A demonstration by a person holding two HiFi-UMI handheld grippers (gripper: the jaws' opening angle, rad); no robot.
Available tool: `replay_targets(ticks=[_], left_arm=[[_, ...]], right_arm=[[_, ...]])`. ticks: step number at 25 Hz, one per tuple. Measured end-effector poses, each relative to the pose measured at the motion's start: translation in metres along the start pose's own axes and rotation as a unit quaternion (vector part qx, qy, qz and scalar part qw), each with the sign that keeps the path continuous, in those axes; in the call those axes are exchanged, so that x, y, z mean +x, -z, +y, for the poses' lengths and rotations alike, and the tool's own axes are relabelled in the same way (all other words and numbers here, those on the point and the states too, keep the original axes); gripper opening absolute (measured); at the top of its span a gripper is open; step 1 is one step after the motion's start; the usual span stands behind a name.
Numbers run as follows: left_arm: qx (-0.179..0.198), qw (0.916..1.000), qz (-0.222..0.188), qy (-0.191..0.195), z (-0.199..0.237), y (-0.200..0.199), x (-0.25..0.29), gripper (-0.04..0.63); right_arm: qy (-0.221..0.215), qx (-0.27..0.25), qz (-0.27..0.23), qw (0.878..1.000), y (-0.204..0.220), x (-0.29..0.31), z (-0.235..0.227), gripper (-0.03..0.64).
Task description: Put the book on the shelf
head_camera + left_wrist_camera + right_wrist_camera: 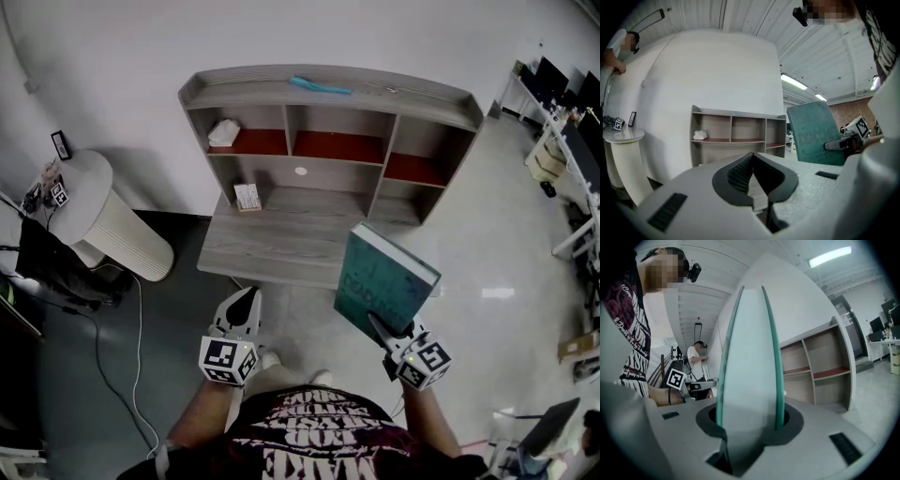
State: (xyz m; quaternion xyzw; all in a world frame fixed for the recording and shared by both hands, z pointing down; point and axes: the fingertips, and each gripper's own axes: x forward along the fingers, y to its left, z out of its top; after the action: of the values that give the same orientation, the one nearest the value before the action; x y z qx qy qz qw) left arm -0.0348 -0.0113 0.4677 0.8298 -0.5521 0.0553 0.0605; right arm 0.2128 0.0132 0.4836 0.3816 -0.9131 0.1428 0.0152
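Before the shelf (281, 239), right hand-held gripper (382, 332) clamps book (384, 279), left hand-held gripper (249, 298) closed, bystander (699, 363) in gripper views

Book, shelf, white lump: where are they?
book (378, 286), head view, front cover
shelf (239, 81), head view, bare top board
white lump (223, 133), head view, its middle

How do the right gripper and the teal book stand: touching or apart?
Touching. The right gripper view shows the right gripper clamped on the book, one jaw against each cover.
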Motion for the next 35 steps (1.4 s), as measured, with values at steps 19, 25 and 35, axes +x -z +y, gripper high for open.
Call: replay_targets(ticks=[19, 25, 35], left_arm=[[-0.01, 0.9991, 0.022, 0.036, 0.015, 0.01, 0.015, 0.006], [-0.025, 0.9983, 0.021, 0.049, 0.022, 0.009, 0.04, 0.006], [-0.039, 0.9967, 0.024, 0.067, 0.035, 0.008, 0.085, 0.006]], right_arm=[[-0.001, 0.023, -0.01, 1.0, 0.004, 0.034, 0.007, 0.167], [-0.001, 0.027, 0.001, 1.0, -0.002, 0.052, -0.004, 0.167], [0.022, 0.015, 0.028, 0.999, -0.003, 0.078, -0.035, 0.167]])
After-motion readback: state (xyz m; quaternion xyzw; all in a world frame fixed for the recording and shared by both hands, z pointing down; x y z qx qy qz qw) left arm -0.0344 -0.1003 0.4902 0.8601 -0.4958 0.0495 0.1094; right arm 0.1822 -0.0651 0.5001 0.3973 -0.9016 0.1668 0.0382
